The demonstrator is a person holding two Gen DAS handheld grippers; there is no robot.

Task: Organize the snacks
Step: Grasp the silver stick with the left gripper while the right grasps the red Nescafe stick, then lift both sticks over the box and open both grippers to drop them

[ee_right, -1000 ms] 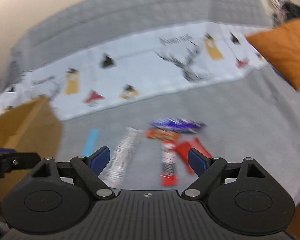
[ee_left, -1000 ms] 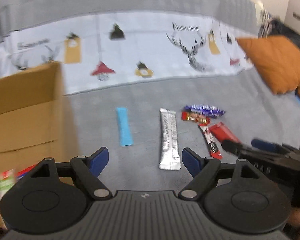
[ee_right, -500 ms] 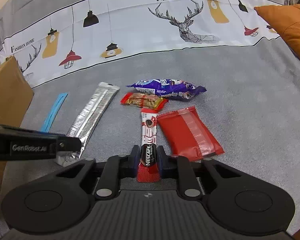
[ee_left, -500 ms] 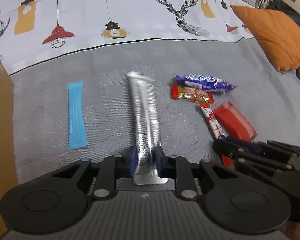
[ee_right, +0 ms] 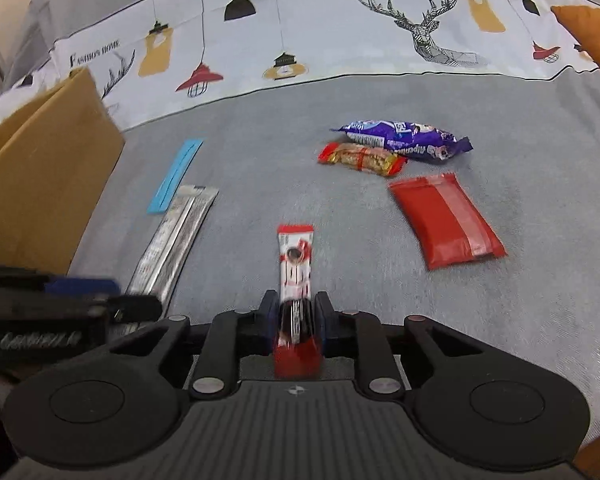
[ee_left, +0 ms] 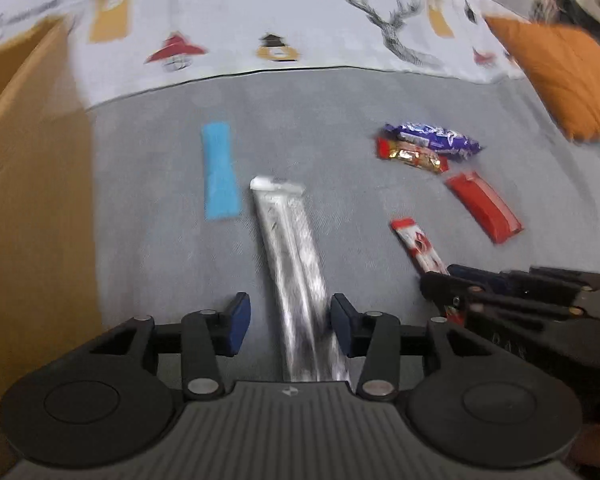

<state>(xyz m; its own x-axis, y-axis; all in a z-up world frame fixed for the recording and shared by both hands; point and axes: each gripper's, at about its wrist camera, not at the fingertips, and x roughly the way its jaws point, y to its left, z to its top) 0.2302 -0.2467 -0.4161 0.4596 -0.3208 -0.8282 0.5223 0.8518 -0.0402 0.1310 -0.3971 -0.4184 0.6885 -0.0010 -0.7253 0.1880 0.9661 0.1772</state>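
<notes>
My left gripper [ee_left: 286,326] is open, its jaws standing apart on either side of a long silver packet [ee_left: 292,264] that lies lengthwise between them, close to the right finger. The silver packet also shows in the right wrist view [ee_right: 172,240]. My right gripper [ee_right: 296,322] is shut on a red and white Nescafe stick [ee_right: 295,264] and holds it just over the grey cloth. The stick and the right gripper also show in the left wrist view [ee_left: 418,246]. A blue strip [ee_left: 220,172], a purple packet [ee_right: 404,138], a red-gold bar [ee_right: 360,158] and a red pouch [ee_right: 446,220] lie on the cloth.
A cardboard box [ee_left: 32,184] stands at the left, and it also shows in the right wrist view [ee_right: 40,184]. An orange cushion [ee_left: 560,80] lies at the far right. A white printed cloth [ee_right: 300,40] runs along the back.
My left gripper has opened off the silver packet and the view has pulled back and left. My right gripper has drawn the Nescafe stick toward me, away from the red pouch.
</notes>
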